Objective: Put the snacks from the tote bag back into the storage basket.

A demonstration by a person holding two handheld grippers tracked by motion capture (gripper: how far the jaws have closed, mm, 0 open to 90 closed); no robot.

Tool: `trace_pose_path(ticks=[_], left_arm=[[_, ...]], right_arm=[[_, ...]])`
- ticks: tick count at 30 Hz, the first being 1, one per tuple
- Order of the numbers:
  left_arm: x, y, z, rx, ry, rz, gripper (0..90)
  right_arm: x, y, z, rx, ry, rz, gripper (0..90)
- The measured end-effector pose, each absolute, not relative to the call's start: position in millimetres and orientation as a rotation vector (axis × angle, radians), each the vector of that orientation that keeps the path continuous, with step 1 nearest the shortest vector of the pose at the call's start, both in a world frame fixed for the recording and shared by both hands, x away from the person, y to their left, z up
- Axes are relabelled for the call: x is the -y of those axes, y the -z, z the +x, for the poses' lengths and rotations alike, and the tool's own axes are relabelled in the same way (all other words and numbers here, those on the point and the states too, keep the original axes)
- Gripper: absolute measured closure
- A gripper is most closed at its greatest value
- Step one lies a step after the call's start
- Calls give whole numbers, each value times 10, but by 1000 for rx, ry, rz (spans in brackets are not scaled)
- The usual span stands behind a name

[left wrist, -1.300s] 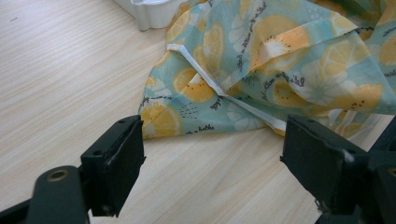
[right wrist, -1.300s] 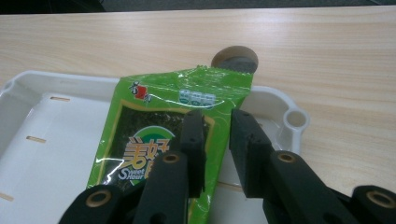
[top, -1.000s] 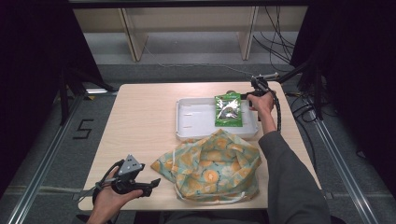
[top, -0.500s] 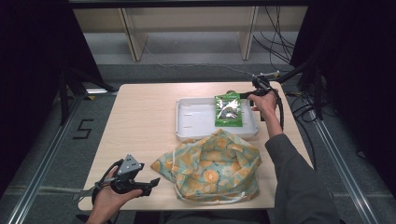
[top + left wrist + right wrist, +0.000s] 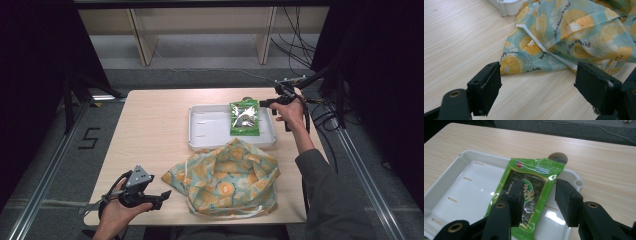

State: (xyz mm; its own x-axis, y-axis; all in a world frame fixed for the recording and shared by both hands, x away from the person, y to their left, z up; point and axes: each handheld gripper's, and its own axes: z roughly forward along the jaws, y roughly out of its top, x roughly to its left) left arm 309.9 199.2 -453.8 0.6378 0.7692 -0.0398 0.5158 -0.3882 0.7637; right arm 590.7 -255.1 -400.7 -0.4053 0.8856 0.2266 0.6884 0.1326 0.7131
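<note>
The bag (image 5: 227, 177) hides the tray's (image 5: 210, 127) near edge on the pale wooden desk (image 5: 150, 130); the right gripper (image 5: 274, 102), jaws just opening, holds nothing above the green packet (image 5: 529, 187); the left gripper (image 5: 159, 196) rests with jaws wide and empty.

The right gripper (image 5: 266, 103) had just been opening, nothing pinched between its pads; the left gripper (image 5: 162, 196) hung wide apart, empty.

1. We are looking at a test room, like a lab, not a home.
2. Black curtains (image 5: 30, 90) are hanging on both sides, closing in the small wooden table (image 5: 150, 130).
3. Metal rails (image 5: 47, 172) are running along the grey floor, and a big number 5 (image 5: 89, 138) is sitting on the floor.
4. Many black cables (image 5: 300, 40) are lying behind the table.
5. Plain wooden legs (image 5: 142, 40) are standing at the back.
</note>
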Motion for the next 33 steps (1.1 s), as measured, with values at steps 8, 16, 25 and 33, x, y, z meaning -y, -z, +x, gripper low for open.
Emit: trace_pose_path(ticks=[8,16,25,33], left_arm=[[-1995,4540,3104,-996,-408,2081,204],[-1998,4537,3103,-997,-409,2081,203],[-2003,4535,3100,-1003,-403,2085,203],[-1996,4537,3099,-1009,-404,2076,203]], right_arm=[[2528,3919,5775,-2196,-1164,1479,557],[2479,3860,5649,-2257,-1238,1374,527],[2434,3858,5492,-2259,-1232,1323,504],[2499,3885,5332,-2253,-1216,1298,486]])
